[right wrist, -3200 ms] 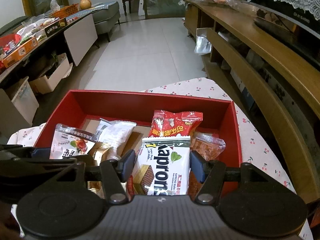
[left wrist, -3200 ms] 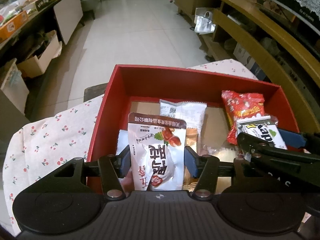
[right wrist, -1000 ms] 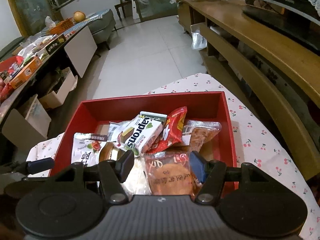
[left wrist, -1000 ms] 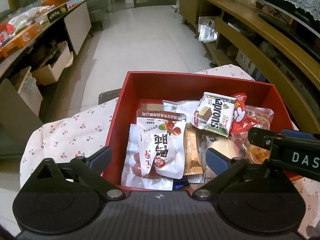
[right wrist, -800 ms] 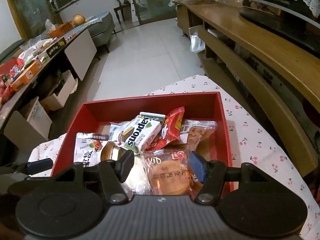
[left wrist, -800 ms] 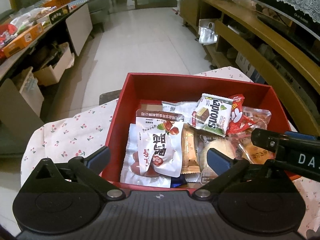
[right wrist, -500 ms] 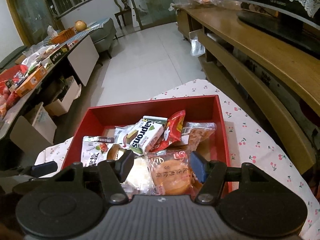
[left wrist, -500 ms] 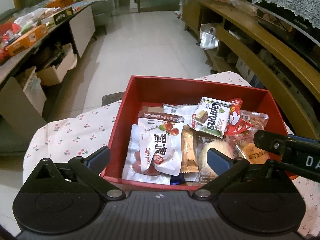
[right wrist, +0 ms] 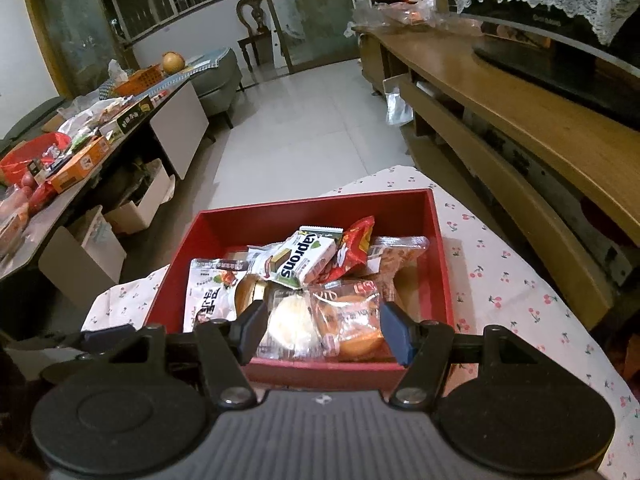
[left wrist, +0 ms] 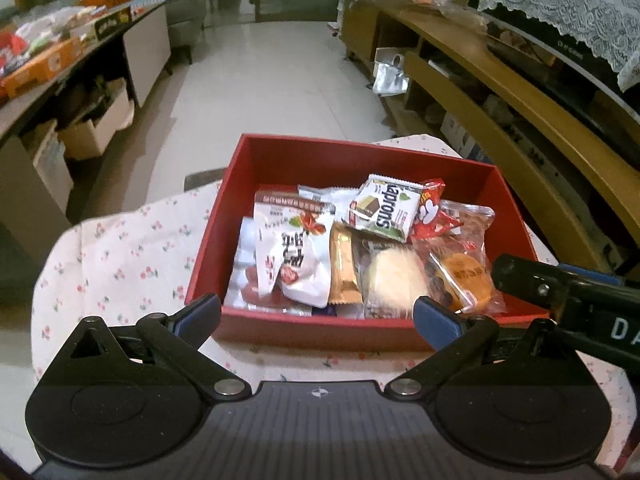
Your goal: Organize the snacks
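Red cardboard box (left wrist: 304, 152) on a table under a white cherry-print cloth (left wrist: 120, 248), holding all the snacks in view. Legible writing: "Kaprons" on a white-and-green wafer pack (left wrist: 384, 206), which lies tilted on top of the pile toward the far wall of the box. Touching it on the right, a red packet (left wrist: 434, 210) with a white cartoon figure. At the left of the pile, a white pouch (left wrist: 294, 248) with a brown top band and dark Chinese characters. Along the near wall, left to right: a gold wrapper (left wrist: 342, 268), a clear-wrapped pale round cake (left wrist: 394, 276), and a clear-wrapped orange pastry (left wrist: 466, 272) with red print too small to read.

Left tool (left wrist: 318, 314): fingers wide apart, nothing between them, just short of the box's near wall. Right tool (right wrist: 322, 330): fingers apart, nothing gripped, poised over the near wall with the cake and pastry showing in the gap; in the left view its black body bears the letters "DA". Side counter at left: an orange carton (right wrist: 80, 164), lettering unreadable.
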A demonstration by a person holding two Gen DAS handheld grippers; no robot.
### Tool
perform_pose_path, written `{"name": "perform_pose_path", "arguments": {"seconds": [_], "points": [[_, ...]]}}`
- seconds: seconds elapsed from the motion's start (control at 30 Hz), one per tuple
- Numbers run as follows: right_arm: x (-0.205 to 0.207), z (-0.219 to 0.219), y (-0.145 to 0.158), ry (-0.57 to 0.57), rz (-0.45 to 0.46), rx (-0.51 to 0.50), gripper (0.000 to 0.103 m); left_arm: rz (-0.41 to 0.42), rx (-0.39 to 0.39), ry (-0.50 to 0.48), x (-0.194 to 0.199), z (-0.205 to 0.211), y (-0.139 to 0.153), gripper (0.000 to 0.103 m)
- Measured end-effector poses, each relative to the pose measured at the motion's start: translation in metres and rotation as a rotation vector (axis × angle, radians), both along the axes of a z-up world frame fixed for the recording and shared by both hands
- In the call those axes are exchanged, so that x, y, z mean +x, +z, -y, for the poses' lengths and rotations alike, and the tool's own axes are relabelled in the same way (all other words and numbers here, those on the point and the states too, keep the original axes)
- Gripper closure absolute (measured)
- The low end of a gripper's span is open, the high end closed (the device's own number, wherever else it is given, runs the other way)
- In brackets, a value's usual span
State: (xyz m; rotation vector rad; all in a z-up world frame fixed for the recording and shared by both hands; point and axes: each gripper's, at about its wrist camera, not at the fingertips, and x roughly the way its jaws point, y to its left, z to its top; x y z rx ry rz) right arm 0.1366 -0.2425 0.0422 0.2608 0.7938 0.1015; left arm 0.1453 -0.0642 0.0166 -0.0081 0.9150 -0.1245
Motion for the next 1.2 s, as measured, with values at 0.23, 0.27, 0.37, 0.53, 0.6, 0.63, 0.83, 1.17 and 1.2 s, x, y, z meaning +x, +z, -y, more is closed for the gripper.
{"name": "perform_pose_path", "arguments": {"seconds": [0.23, 0.27, 0.37, 0.53, 0.6, 0.63, 0.83, 1.17, 1.2], "points": [[-0.020, 0.008, 0.000, -0.033, 0.010, -0.028, 0.031, 0.000, -0.015, 0.039, -0.015, -0.009, 0.001, 0.000], [-0.023, 0.008, -0.001, -0.035, 0.007, -0.037, 0.031, -0.001, -0.021, 0.046, -0.018, -0.010, 0.002, 0.000], [-0.031, 0.008, -0.004, -0.029, -0.006, -0.043, 0.031, 0.012, -0.017, 0.058, -0.025, -0.012, 0.002, 0.000], [-0.045, 0.007, -0.008, -0.021, -0.014, -0.045, 0.031, 0.026, 0.016, 0.060, -0.038, -0.011, 0.000, 0.000], [-0.050, 0.005, -0.011, -0.018, -0.026, -0.049, 0.030, 0.021, 0.029, 0.060, -0.044, -0.011, -0.003, 0.000], [-0.053, 0.004, -0.012, -0.017, -0.032, -0.053, 0.030, 0.017, 0.038, 0.061, -0.048, -0.011, -0.005, 0.000], [-0.069, -0.001, -0.025, -0.008, -0.085, -0.089, 0.030, -0.008, 0.057, 0.066, -0.066, -0.014, -0.010, 0.000], [-0.098, -0.006, -0.030, -0.003, -0.097, -0.089, 0.029, -0.017, 0.054, 0.056, -0.097, -0.017, -0.011, 0.000], [-0.101, -0.007, -0.030, -0.003, -0.096, -0.085, 0.028, -0.017, 0.057, 0.053, -0.100, -0.017, -0.012, 0.000]]}}
